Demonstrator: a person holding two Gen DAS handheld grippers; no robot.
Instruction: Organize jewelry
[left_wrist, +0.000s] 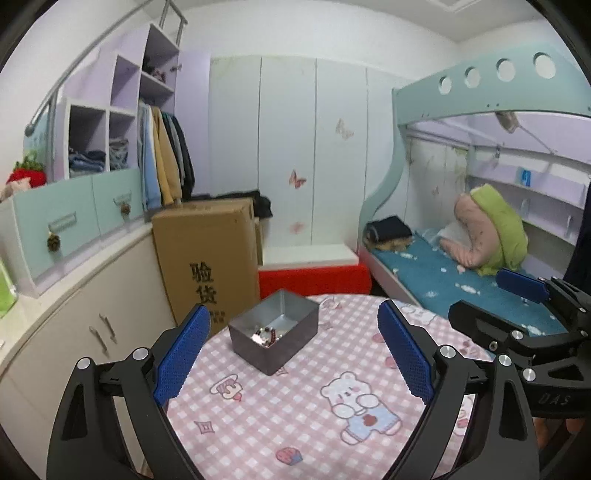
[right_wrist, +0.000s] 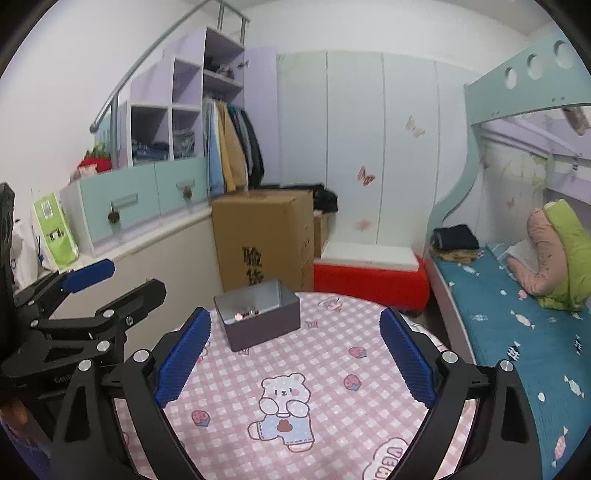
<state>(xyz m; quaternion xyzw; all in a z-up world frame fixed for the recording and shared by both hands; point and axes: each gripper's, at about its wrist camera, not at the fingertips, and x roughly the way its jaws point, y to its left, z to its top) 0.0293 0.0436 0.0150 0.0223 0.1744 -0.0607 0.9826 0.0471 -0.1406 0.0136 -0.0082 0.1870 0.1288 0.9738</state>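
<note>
A grey metal box (left_wrist: 274, 334) stands open on the round table with a pink checked cloth (left_wrist: 295, 413). Small pieces of jewelry (left_wrist: 266, 335) lie in its bottom. My left gripper (left_wrist: 293, 354) is open and empty, just in front of the box and above the cloth. My right gripper (right_wrist: 295, 356) is open and empty, also a little short of the box (right_wrist: 258, 317); the jewelry (right_wrist: 248, 314) shows inside it. Each gripper shows at the edge of the other's view: the right one (left_wrist: 524, 306) and the left one (right_wrist: 92, 291).
A large cardboard box (left_wrist: 210, 254) stands behind the table on the left, next to a low cabinet (left_wrist: 74, 314). A red block (left_wrist: 314, 280) lies on the floor behind. A bunk bed with a blue sheet (right_wrist: 517, 325) is at the right.
</note>
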